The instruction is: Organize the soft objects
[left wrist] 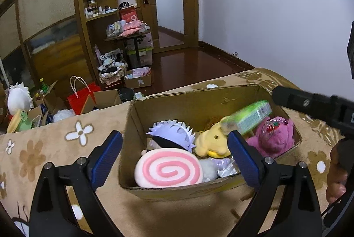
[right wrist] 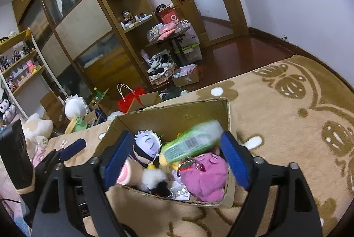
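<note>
An open cardboard box [left wrist: 194,102] [right wrist: 174,114] sits on a tan flowered blanket. It holds a pink-and-white swirl cushion [left wrist: 169,168], a white-haired plush head [left wrist: 172,133] [right wrist: 147,144], a yellow plush [left wrist: 211,140], a magenta plush [left wrist: 274,136] [right wrist: 204,177] and a blurred green soft pack [left wrist: 251,115] [right wrist: 192,140] in the air above them. My left gripper [left wrist: 174,157] is open and empty before the box. My right gripper [right wrist: 174,158] is open above the box, the green pack between its fingers but not held.
The blanket [right wrist: 298,126] spreads to the right of the box. Beyond the bed edge the floor holds a red paper bag [left wrist: 83,94], cartons, a basket [left wrist: 112,72] and plush toys [right wrist: 74,105]. A wooden cabinet, shelves and a door stand behind.
</note>
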The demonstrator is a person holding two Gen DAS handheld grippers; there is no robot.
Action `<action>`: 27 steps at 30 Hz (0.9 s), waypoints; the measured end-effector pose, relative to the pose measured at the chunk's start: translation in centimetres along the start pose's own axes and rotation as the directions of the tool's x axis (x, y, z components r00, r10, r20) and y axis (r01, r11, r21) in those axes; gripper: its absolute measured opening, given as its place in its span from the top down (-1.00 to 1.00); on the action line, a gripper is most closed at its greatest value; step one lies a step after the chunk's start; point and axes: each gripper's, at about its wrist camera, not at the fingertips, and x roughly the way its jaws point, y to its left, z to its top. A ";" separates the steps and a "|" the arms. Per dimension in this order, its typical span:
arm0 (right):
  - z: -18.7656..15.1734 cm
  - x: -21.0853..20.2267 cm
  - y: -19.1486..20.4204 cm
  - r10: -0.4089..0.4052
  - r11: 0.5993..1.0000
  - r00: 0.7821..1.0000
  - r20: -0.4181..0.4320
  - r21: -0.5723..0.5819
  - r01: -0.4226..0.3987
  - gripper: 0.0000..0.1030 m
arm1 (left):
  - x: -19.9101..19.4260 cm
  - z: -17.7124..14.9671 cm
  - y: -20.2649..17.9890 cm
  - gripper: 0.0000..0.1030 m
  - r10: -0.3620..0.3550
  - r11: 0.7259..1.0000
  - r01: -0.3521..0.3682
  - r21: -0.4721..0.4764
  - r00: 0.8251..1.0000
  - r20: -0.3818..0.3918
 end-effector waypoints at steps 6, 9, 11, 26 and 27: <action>0.1 -1.3 -0.2 -0.038 0.999 0.999 0.027 -0.004 0.038 -1.00 | -1.7 -0.4 0.4 -0.89 0.035 0.999 -0.035 0.008 0.999 0.018; 0.1 -2.3 -0.1 -0.050 0.999 0.998 0.036 -0.006 0.051 -1.00 | -2.8 -0.6 0.5 -0.97 0.054 0.999 -0.054 0.007 0.998 0.035; 0.1 -2.9 0.0 -0.061 0.998 0.997 0.044 -0.014 0.062 -1.00 | -3.3 -0.8 0.4 -0.97 0.065 0.998 -0.066 0.013 0.997 0.033; -2.1 -9.0 2.4 -0.161 0.977 0.980 0.118 -0.121 0.175 -1.00 | -10.3 -1.9 1.0 -0.97 0.120 0.993 -0.118 -0.025 0.988 0.101; -2.1 -9.4 2.5 -0.163 0.976 0.979 0.124 -0.126 0.178 -1.00 | -10.7 -2.1 1.1 -0.97 0.121 0.992 -0.118 -0.033 0.987 0.103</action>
